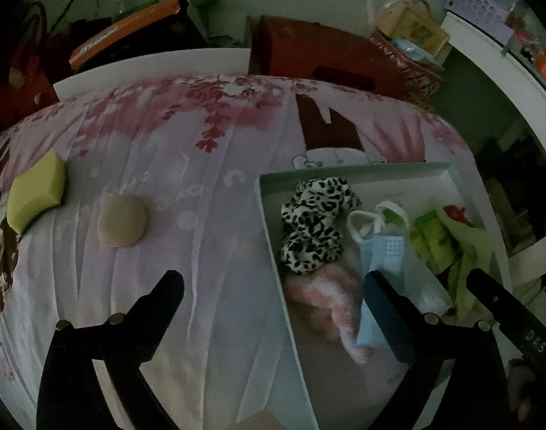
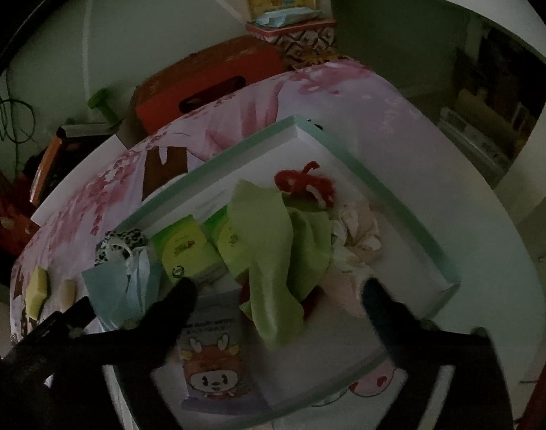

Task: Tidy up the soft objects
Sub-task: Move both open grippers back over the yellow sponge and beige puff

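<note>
Both grippers are angled steeply downward over the shallow white box with pale green rim [image 2: 409, 222] on the pink floral bedsheet [image 1: 201, 150]. The left gripper [image 1: 273, 286] is spread wide, straddling the box wall, nothing held. The right gripper [image 2: 280, 288] is likewise gaping above the crumpled light green cloth [image 2: 273, 251], which lies loose inside the box

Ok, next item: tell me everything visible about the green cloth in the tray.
The green cloth is a thin, pale lime fabric, smooth and slightly shiny, lying crumpled and loosely folded inside the tray. It drapes over the green packets and a white bag with a cartoon print, with red yarn just behind it. It lies between the open right gripper's fingers, untouched.
</note>
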Demonstrator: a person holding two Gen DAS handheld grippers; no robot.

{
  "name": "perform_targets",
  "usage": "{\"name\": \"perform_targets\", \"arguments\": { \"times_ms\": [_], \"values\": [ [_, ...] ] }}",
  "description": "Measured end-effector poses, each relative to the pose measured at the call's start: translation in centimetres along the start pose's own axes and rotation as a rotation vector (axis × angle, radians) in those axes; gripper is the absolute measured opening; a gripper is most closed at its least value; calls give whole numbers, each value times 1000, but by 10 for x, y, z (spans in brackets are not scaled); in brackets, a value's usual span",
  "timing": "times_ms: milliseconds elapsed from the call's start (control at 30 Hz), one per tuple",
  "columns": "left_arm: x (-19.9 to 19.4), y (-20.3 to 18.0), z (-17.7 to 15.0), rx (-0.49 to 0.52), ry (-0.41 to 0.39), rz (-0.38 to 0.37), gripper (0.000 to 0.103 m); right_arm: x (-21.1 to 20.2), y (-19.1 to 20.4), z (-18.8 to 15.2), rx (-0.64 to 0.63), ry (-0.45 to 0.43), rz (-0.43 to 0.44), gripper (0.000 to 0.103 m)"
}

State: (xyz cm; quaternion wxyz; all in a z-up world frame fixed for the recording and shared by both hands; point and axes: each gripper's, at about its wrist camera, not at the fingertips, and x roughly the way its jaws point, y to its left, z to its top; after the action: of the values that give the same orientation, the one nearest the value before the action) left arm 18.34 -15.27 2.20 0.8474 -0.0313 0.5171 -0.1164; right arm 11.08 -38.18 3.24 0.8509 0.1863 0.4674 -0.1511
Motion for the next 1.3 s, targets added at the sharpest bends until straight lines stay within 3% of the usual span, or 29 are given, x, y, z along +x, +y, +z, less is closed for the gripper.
{"name": "perform_targets", "arguments": {
  "times_ms": [700,800,1067,1300],
  "values": [
    [-4,24,2,-40,-5,84,100,-1,9,-3,-18,-9,-28,103],
    [-8,33,4,-37,-12,127,100,-4,17,-5,-23,-21,-38,103],
    [-20,63,9,-57,-28,231,100,-22,61,-10,-85,-95,11,103],
    [-28,87,13,-104,-25,237,100,-23,111,-24,-198,-114,47,103]
  ]
}}
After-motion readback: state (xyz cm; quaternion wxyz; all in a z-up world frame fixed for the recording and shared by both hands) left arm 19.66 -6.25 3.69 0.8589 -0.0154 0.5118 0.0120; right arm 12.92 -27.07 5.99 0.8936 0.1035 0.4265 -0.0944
